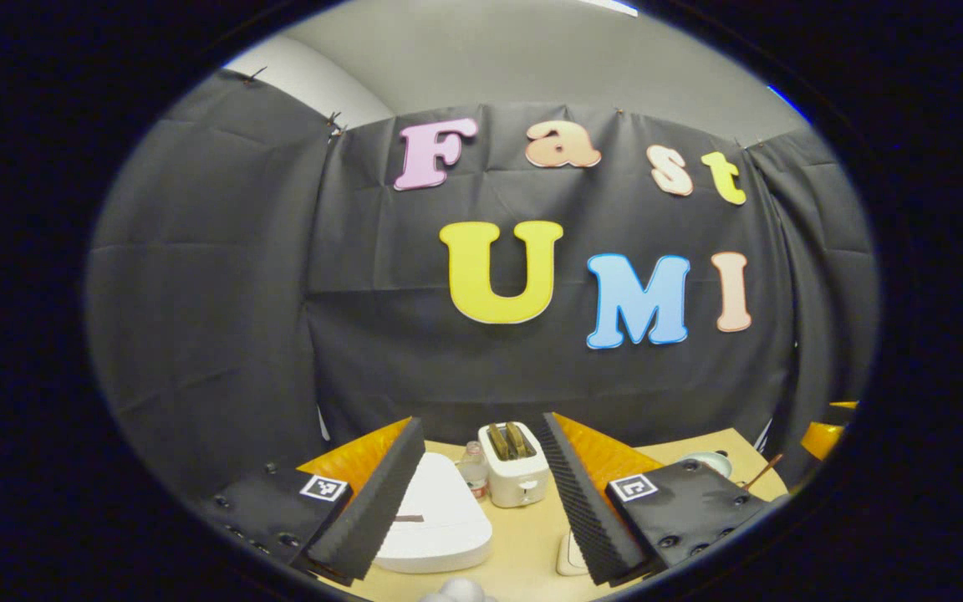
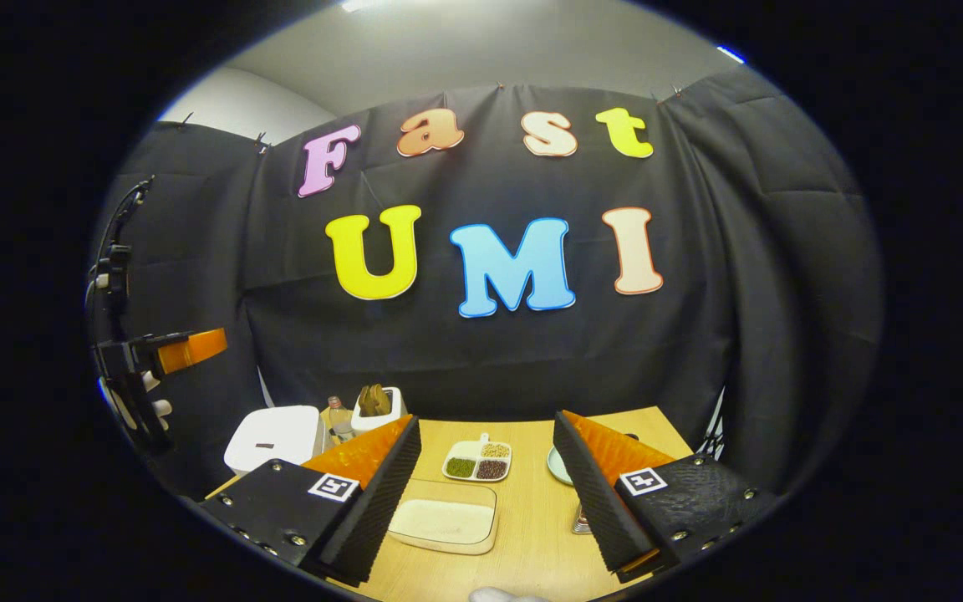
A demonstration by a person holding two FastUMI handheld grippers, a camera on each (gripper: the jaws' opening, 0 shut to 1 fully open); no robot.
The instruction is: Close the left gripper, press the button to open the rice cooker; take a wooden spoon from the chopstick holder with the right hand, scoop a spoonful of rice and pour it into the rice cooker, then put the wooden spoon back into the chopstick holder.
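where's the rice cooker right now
The white rice cooker sits lid down at the table's left end, just left of a small bottle and the toaster. In the left gripper view it lies between the open left claw's fingers.

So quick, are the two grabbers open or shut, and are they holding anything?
Left gripper: open, holding nothing.
Right gripper: open, holding nothing.

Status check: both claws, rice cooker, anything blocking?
Left claw open, above the table. Right claw open, empty. Rice cooker lid shut, button unpressed. Nothing between left claw and cooker.
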